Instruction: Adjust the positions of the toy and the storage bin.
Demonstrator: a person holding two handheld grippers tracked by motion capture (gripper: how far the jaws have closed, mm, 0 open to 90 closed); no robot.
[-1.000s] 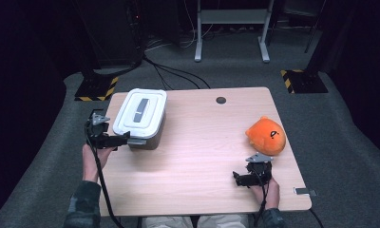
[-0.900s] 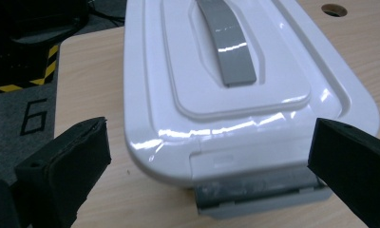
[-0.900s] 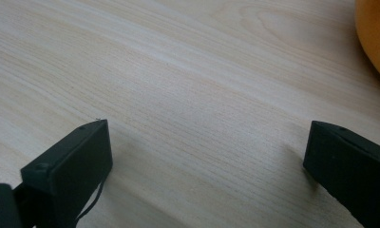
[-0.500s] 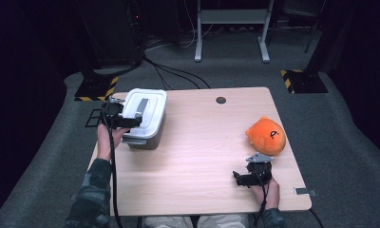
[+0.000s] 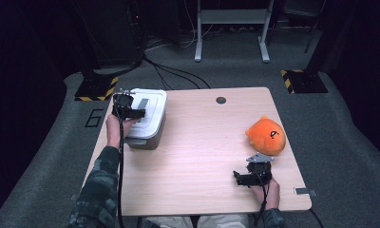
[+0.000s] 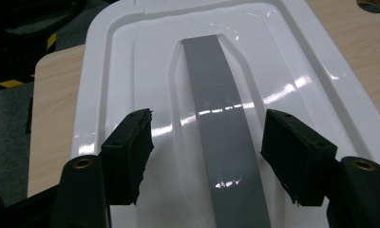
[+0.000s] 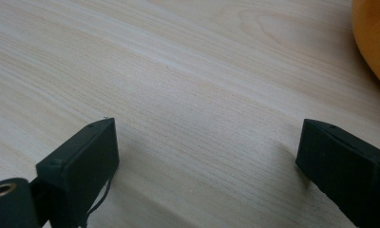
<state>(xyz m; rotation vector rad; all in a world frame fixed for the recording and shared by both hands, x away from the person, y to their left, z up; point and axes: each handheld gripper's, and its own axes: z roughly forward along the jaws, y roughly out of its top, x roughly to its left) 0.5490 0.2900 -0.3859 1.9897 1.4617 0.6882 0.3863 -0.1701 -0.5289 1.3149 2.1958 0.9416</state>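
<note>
wooden table (image 5: 202,142), white box lid's grey handle (image 6: 221,123) between parted left tongs (image 6: 207,142)

The box lid (image 6: 145,71) looks like glossy white plastic with sharp highlights; its grey handle strip (image 6: 221,133) is smooth and shiny. The bench (image 7: 188,71) shows pale matt wood grain. The orange toy (image 5: 266,134) looks soft plush cloth.
</note>
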